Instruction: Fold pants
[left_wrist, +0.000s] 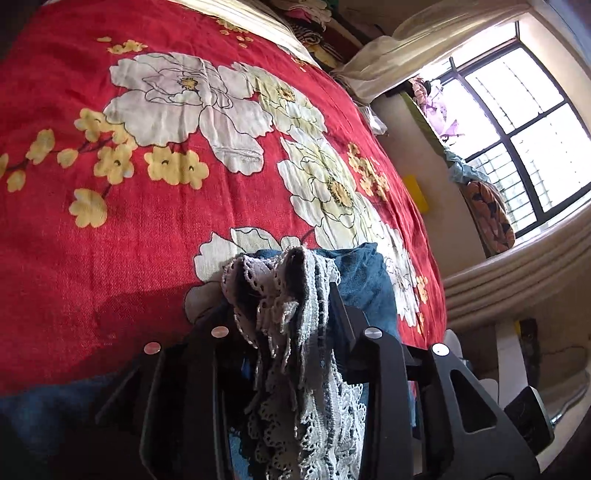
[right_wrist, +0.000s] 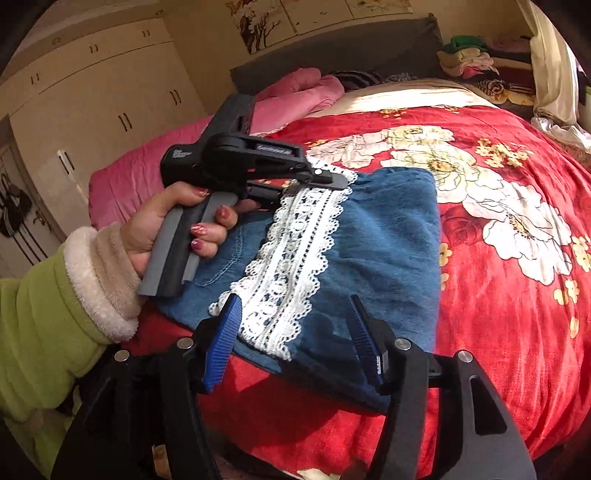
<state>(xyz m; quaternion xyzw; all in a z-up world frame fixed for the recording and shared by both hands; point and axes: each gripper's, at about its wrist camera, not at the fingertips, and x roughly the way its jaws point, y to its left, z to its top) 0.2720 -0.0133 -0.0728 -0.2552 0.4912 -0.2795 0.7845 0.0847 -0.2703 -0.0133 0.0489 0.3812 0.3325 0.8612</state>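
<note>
item: blue denim pants with a white lace-trimmed hem (right_wrist: 384, 240), lying partly folded on a bed covered by a red blanket printed with large white and yellow flowers (right_wrist: 517, 314), near its front edge.

left tongs (left_wrist: 284, 291): pressed together on a bunched wad of the lace hem, which is held lifted just above the denim; in the right wrist view the same tongs (right_wrist: 332, 181) are seen nipping the far end of the lace band, gripped by a hand in a green fleece-cuffed sleeve (right_wrist: 170, 229).

right tongs (right_wrist: 295, 332): spread wide, blue ribbed pads (right_wrist: 221, 343) on either side of the near end of the lace band, nothing pinched; contact with the cloth cannot be told.

handling, judged: soft, limp, moderately heavy denim; it is expected to sag and drape between holds. the lace is open and snag-prone. hold is best taken on the doubled hem corner, through denim and lace together.
</note>
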